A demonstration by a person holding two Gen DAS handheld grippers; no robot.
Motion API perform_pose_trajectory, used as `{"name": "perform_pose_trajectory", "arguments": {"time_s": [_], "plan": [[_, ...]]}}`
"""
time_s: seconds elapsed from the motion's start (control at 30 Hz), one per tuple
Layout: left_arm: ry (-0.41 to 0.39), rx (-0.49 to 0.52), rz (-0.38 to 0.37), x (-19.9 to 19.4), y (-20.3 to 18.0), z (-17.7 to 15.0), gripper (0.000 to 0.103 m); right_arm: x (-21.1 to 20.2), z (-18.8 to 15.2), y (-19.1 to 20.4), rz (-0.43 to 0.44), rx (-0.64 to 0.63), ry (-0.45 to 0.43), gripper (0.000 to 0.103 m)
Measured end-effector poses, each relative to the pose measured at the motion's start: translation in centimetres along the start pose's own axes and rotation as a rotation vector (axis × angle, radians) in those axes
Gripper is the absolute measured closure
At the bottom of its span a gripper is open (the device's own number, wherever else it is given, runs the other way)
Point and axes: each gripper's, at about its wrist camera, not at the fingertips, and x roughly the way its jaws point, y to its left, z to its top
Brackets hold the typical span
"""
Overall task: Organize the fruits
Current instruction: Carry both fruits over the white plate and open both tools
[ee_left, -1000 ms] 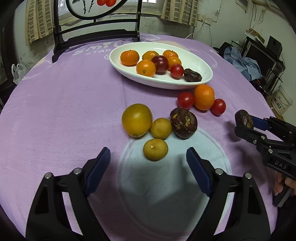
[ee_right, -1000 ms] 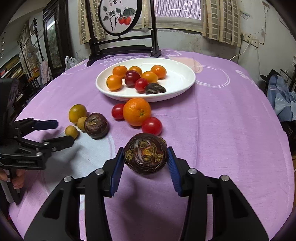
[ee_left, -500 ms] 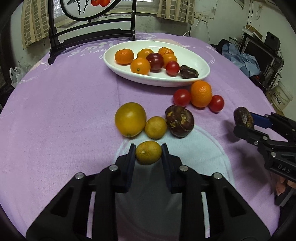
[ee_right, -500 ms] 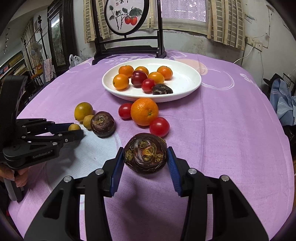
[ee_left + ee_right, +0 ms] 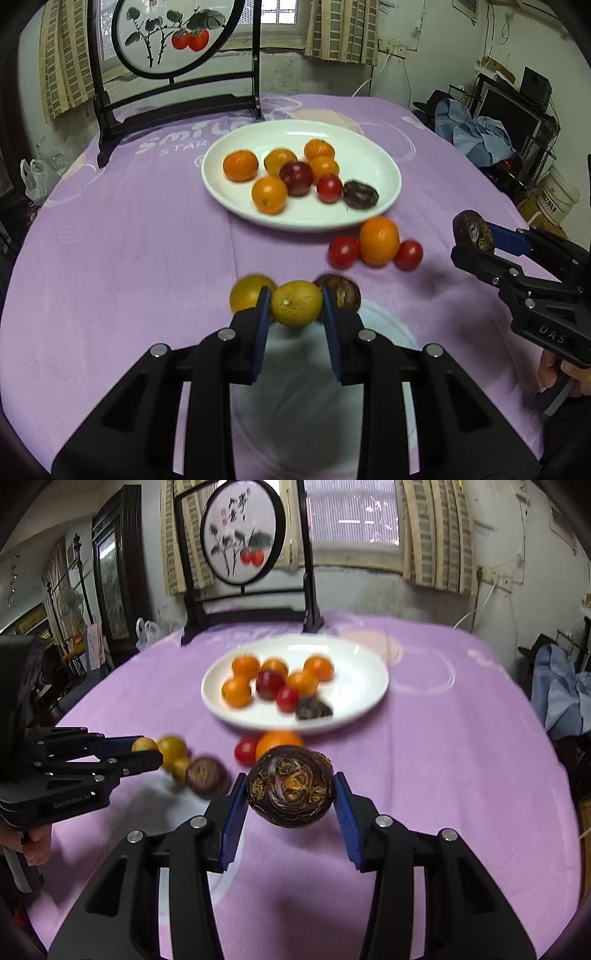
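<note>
The oval white plate [image 5: 384, 173] held four oranges, a plum, a tomato and a wrinkled dark fruit. The left gripper [image 5: 296, 304] clenched a small round yellow citrus [image 5: 296, 302], stem scar facing the camera, above the purple cloth [image 5: 122, 240]. The right gripper [image 5: 290, 792] grasped a wrinkled passionfruit [image 5: 290, 790], airborne.

My left gripper [image 5: 296, 302], jaws clamped on a small yellow citrus [image 5: 296, 302] above the purple surface [image 5: 122, 258].
</note>
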Motion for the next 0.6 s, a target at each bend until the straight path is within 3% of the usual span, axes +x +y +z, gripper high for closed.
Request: {"name": "perform_pose_trajectory", "arguments": {"time_s": [0.17,0.3,0.6], "plan": [[-0.047,-0.026,0.022,0.6,0.5,3.8,0.075,1.0,3.2,-0.3,-0.017,-0.029,-0.037,0.057],[-0.049,-0.068,0.048,3.0,1.0,6.5,0.075,4.0,5.4,-0.8,-0.028,-0.002,-0.036,0.057],[0.005,-0.147,0.098,9.2,2.4,9.2,0.075,11.6,6.9,-3.2,-0.097,0.056,0.07,0.057]]}}
